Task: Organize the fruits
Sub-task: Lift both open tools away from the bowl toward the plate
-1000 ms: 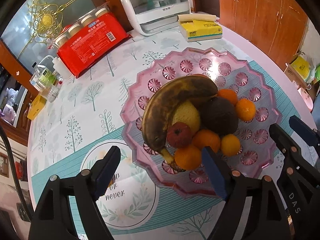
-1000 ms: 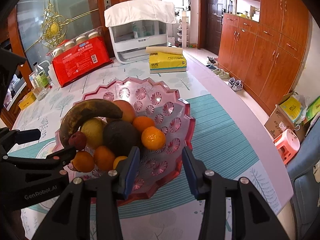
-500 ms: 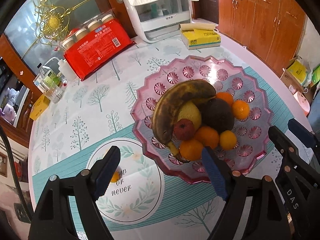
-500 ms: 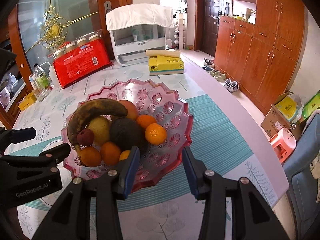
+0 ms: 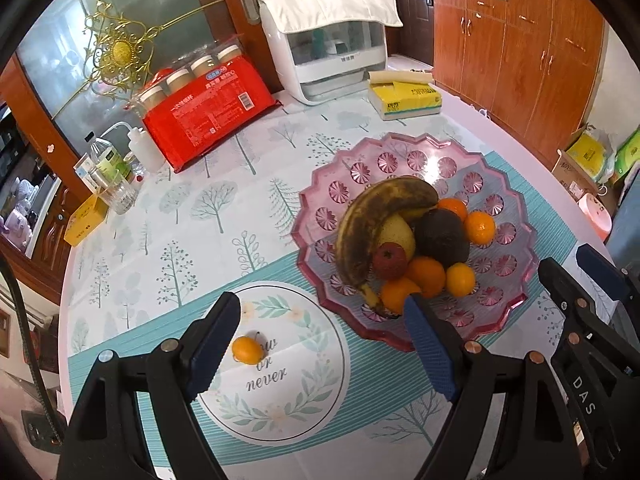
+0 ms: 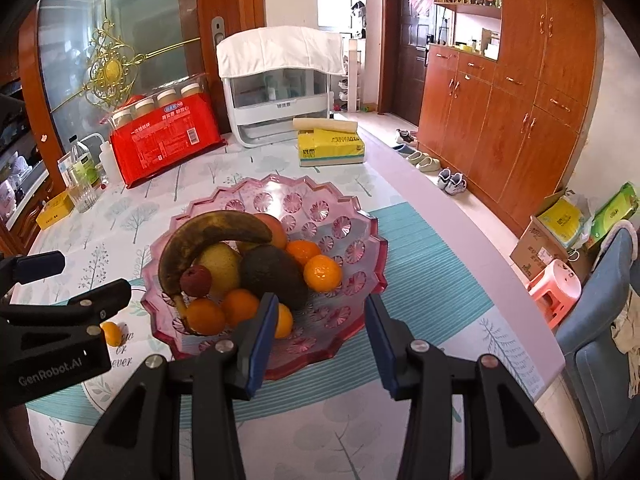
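Note:
A pink glass fruit bowl (image 5: pixel 400 160) (image 6: pixel 360 236) holds a brown-spotted banana (image 5: pixel 372 216) (image 6: pixel 208 232), a dark avocado (image 5: pixel 440 232), a yellow pear (image 5: pixel 396 228), a small red fruit (image 5: pixel 389 261) and several oranges. One small orange (image 5: pixel 247 350) (image 6: pixel 110 333) lies loose on the round printed mat (image 5: pixel 280 400), left of the bowl. My left gripper (image 5: pixel 320 344) is open and empty above the mat, its left finger beside the loose orange. My right gripper (image 6: pixel 320 340) is open and empty above the bowl's near rim.
A red pack of cups (image 5: pixel 204 108), a white covered appliance (image 5: pixel 332 40), a yellow tissue box (image 5: pixel 404 98), bottles and a glass (image 5: pixel 116 176) stand at the table's far side. The table edge (image 6: pixel 460 216) runs along the right; a pink stool (image 6: pixel 556 288) is beyond.
Both grippers have pulled back and up from the bowl. The loose small orange on the mat has come into view beside my left finger. Both grippers stay open.

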Demonstrator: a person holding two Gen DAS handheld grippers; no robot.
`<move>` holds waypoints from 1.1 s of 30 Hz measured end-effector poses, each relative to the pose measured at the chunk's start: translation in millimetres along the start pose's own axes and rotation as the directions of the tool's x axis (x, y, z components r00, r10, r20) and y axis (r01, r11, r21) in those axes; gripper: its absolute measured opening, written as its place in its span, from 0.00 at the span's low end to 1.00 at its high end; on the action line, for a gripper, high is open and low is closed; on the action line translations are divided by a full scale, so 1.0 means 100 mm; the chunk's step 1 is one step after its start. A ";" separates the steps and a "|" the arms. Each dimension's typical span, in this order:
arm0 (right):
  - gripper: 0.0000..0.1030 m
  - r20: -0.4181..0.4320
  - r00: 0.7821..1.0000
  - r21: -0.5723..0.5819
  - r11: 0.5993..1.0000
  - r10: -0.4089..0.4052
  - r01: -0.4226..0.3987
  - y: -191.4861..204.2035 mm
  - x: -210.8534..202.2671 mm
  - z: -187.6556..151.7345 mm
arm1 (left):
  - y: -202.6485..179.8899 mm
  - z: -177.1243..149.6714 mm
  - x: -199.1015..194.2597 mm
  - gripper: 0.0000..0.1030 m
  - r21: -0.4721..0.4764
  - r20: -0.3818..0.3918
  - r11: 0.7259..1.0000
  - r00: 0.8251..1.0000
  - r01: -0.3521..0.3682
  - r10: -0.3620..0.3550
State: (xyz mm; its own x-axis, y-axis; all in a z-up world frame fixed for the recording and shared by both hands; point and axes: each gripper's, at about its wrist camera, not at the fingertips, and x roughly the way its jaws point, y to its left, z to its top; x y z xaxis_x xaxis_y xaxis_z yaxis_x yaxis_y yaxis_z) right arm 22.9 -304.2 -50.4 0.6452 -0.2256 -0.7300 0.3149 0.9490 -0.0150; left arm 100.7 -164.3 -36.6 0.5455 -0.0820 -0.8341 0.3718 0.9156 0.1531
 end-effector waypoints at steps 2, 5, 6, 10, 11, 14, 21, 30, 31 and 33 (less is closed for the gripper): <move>0.44 0.006 1.000 0.000 1.000 -0.005 0.005 0.05 -0.04 0.00 | 0.06 -0.02 -0.03 0.80 -0.003 0.006 1.000 1.000 0.003 -0.003; 0.44 0.015 1.000 -0.001 1.000 -0.012 0.012 0.13 -0.11 0.00 | 0.17 -0.04 -0.08 0.80 -0.009 0.018 1.000 1.000 0.005 -0.005; 0.44 0.018 1.000 -0.001 1.000 -0.014 0.014 0.15 -0.13 0.00 | 0.21 -0.06 -0.10 0.80 -0.011 0.022 1.000 1.000 0.007 -0.006; 0.44 0.029 0.999 -0.001 1.000 -0.021 0.021 0.28 -0.20 -0.01 | 0.38 -0.11 -0.17 0.80 -0.019 0.037 1.000 0.999 0.008 -0.007; 0.44 0.030 0.999 -0.003 1.000 -0.022 0.022 0.31 -0.21 -0.01 | 0.43 -0.13 -0.18 0.80 -0.023 0.040 1.000 0.999 0.008 -0.007; 0.44 0.035 0.999 -0.010 1.000 -0.024 0.024 0.43 -0.26 -0.03 | 0.56 -0.17 -0.19 0.81 -0.036 0.043 0.999 0.999 0.007 -0.006; 0.44 0.036 0.999 -0.038 0.999 -0.014 0.015 0.76 -0.30 -0.07 | 0.92 -0.32 -0.21 0.81 -0.076 0.043 0.997 0.999 0.000 0.003; 0.44 0.000 1.000 -0.070 0.997 0.021 -0.021 1.21 -0.23 -0.18 | 1.46 -0.55 -0.12 0.81 -0.137 0.018 0.990 0.999 -0.027 0.030; 0.44 -0.005 1.000 -0.070 0.997 0.025 -0.025 1.25 -0.21 -0.19 | 1.53 -0.58 -0.10 0.81 -0.145 0.013 0.989 0.999 -0.030 0.032; 0.44 -0.018 0.999 -0.070 0.997 0.035 -0.036 1.33 -0.17 -0.21 | 1.64 -0.63 -0.07 0.81 -0.160 0.004 0.987 0.999 -0.033 0.034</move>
State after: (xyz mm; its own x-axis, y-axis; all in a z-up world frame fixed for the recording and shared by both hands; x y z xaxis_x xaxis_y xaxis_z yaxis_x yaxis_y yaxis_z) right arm 38.8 -168.9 -54.3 0.6433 -0.1885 -0.7420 0.2419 0.9696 -0.0366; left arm 110.3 11.4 -38.9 0.5609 -0.0519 -0.8263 0.2284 0.9690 0.0942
